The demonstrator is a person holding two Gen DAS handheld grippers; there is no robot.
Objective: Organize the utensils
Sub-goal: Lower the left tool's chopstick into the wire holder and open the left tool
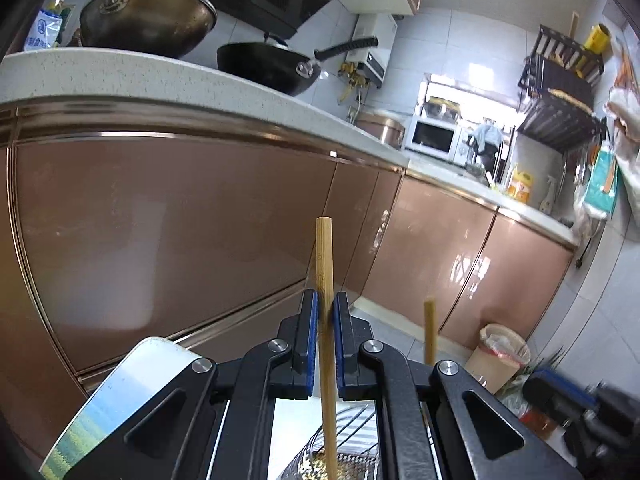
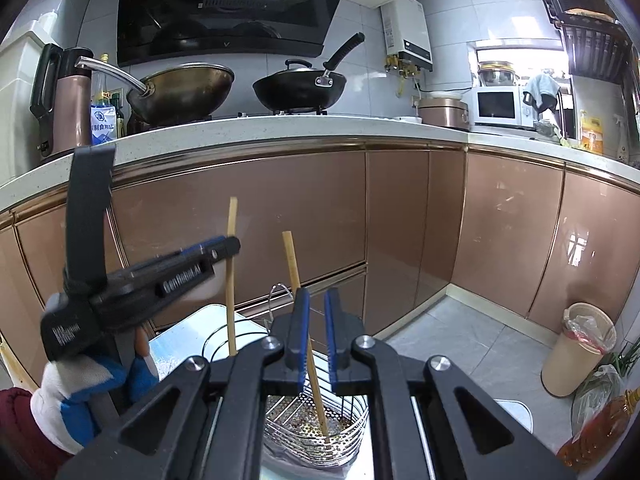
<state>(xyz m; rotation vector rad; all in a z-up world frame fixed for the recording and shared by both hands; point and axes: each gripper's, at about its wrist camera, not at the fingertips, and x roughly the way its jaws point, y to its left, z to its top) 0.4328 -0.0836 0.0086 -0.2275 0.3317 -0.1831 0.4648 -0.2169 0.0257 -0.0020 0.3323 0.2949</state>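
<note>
The left tongs (image 1: 328, 312) are clamped on 1 pale bamboo chopstick (image 1: 325, 264), held upright with its lower end down in the perforated steel wire utensil basket (image 2: 320, 436). The right tongs (image 2: 316, 312) stand apart around a 2nd bamboo chopstick (image 2: 296, 264), which leans left from the same basket and touches their left pad, ungripped I judge. Only the right view shows the gloved left hand (image 2: 80, 384) and the basket whole; the left view shows barely its rim.
</note>
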